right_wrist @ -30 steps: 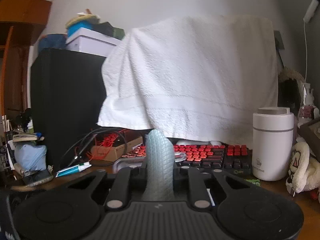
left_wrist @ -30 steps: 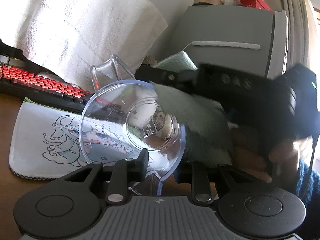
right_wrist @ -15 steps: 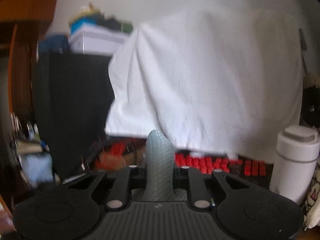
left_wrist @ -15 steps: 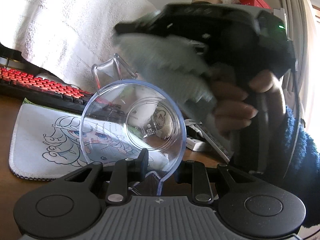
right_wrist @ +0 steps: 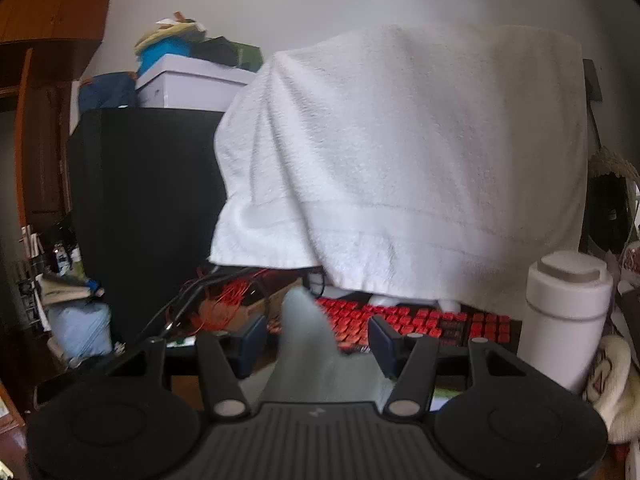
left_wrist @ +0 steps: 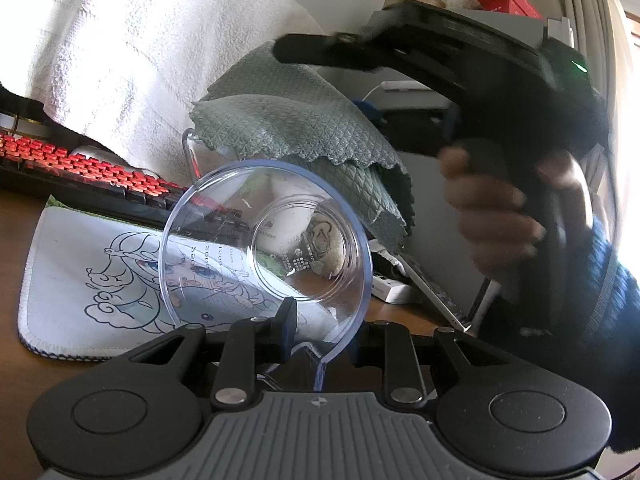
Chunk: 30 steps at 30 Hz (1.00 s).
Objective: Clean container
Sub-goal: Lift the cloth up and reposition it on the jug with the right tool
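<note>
The left gripper (left_wrist: 320, 344) pinches the clear cup (left_wrist: 264, 248) by its rim, on its side, mouth facing back toward the fingers. The right gripper (right_wrist: 316, 340) has spread fingers, grey cloth (left_wrist: 304, 136) loose between them (maybe dropping). Wiping looks unfinished.

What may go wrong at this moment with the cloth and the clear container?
The right gripper has its fingers apart around the cloth, so it may slip off, onto the keyboard. The left gripper pinches the clear container only at its near edge; a wiping push may twist it loose.
</note>
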{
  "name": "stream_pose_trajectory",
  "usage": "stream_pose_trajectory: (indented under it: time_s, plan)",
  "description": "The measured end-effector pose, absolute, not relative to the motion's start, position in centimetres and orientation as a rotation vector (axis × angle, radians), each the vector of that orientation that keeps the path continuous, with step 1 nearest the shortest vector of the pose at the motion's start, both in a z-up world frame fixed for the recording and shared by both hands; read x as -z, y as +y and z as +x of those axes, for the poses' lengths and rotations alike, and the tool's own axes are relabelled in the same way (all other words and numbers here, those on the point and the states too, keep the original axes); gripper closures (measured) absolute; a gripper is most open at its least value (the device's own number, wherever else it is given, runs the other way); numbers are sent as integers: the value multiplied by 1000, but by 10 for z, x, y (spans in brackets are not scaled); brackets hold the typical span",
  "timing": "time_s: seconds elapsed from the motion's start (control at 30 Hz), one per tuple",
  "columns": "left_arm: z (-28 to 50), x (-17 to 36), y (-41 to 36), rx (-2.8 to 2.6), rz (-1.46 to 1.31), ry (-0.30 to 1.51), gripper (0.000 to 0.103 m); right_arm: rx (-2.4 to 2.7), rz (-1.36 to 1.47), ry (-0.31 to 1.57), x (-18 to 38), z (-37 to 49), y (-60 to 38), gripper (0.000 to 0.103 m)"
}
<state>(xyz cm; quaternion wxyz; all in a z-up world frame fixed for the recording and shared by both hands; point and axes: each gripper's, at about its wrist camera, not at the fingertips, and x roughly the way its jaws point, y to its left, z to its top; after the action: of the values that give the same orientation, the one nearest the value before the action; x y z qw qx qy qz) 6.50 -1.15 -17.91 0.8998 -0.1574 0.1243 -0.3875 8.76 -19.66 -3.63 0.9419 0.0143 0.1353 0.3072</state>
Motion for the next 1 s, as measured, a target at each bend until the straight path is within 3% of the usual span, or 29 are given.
stream_pose_trajectory:
  time_s: [0.17,0.23,0.27,0.37,1.0]
  plan:
    - [65,179,-11,802,-326,259,78,-590,27,300,51,82,-187,49]
    - [65,179,-11,802,-331,262,78,-590,39,309,57,83,-185,66]
    - [65,179,-11,801,-338,263,78,-589,36,307,60,83,-184,80]
    - [65,179,-10,803,-340,264,78,-576,18,273,62,76,-185,88]
    - [66,178,-10,804,-347,267,78,-491,-32,201,83,53,-195,88]
